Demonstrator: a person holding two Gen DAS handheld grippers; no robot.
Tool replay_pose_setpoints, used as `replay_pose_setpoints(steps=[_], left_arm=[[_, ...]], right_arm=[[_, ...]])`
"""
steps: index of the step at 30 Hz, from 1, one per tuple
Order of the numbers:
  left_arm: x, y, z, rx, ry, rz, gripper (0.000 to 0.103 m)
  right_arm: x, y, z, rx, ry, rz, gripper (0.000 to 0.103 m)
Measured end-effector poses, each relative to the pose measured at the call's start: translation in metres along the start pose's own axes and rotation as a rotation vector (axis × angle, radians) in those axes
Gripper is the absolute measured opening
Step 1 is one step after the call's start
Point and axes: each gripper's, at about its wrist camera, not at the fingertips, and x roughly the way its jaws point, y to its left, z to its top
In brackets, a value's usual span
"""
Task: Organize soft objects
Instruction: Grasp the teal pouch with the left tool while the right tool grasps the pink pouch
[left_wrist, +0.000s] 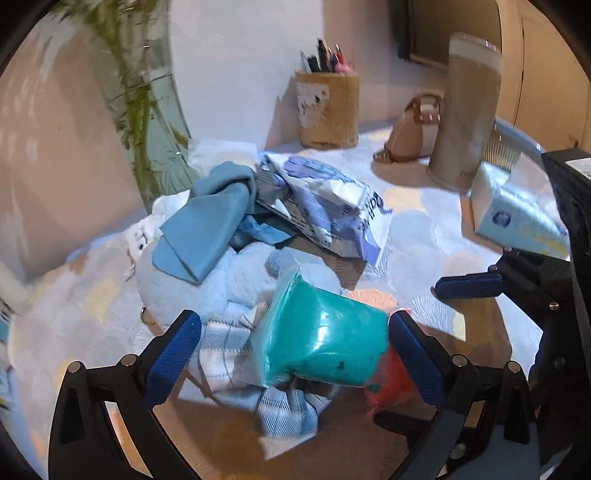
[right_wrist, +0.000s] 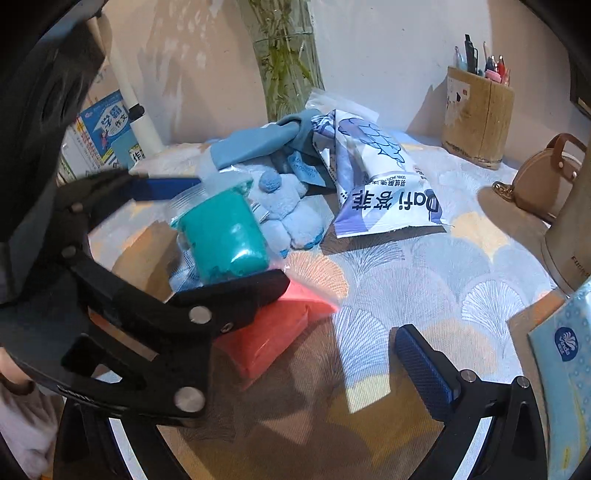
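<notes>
Our left claw (left_wrist: 293, 341) stood wide around the bagged teal clay (left_wrist: 325, 339), not yet pinching it, with the red clay bag (right_wrist: 273, 332) just beside it and the blue plush (left_wrist: 207, 280) just behind. Our right claw (right_wrist: 236, 354) hung wide and empty near the teal clay. We judged the slick bag might squirt free on closing, or a finger might snag the red bag.

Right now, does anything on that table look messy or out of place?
Yes. The soft things lie in a jumbled heap: a blue cloth draped over a plush toy, a crumpled white-and-blue packet leaning on them, and a bagged teal lump tilted on top.
</notes>
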Motion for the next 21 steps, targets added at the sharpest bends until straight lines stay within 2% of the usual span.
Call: replay_pose_setpoints(steps=[1,4,6,7,8,9,10,12,15,18,20,21], left_arm=[[-0.001,0.003,-0.004,-0.008,-0.023,0.001,0.096],[-0.008,0.009,-0.011,-0.038,-0.055,0.035,0.065],[-0.014,0.017,-0.012,-0.082,-0.083,0.013,0.054],[-0.015,0.023,-0.012,-0.112,-0.093,0.0,0.047],[-0.016,0.028,-0.013,-0.135,-0.096,-0.006,0.046],[-0.016,0.032,-0.014,-0.154,-0.097,-0.017,0.046],[-0.017,0.035,-0.015,-0.171,-0.1,-0.029,0.046],[-0.019,0.037,-0.016,-0.184,-0.107,-0.032,0.046],[-0.023,0.036,-0.018,-0.19,-0.124,-0.034,0.046],[-0.029,0.041,-0.018,-0.234,-0.147,-0.056,0.046],[-0.034,0.046,-0.018,-0.262,-0.164,-0.046,0.046],[-0.039,0.05,-0.018,-0.278,-0.177,-0.034,0.046]], right_arm=[[0.001,0.003,0.002,-0.001,0.001,-0.004,0.103],[0.003,0.007,0.005,-0.011,0.003,-0.025,0.103],[0.004,0.005,0.006,-0.009,-0.001,-0.021,0.102],[0.003,0.004,0.006,-0.002,-0.01,-0.012,0.096],[0.002,0.003,0.005,0.001,-0.02,-0.007,0.091],[0.0,0.003,0.005,0.004,-0.031,-0.002,0.078],[-0.001,0.003,0.005,0.004,-0.042,0.003,0.06],[-0.001,0.003,0.005,0.003,-0.047,0.0,0.048],[-0.003,0.002,0.005,0.006,-0.055,0.013,0.042],[-0.003,-0.002,0.005,0.031,-0.06,0.021,0.042],[-0.003,-0.005,0.005,0.05,-0.058,0.043,0.044],[-0.003,-0.006,0.005,0.057,-0.058,0.058,0.049]])
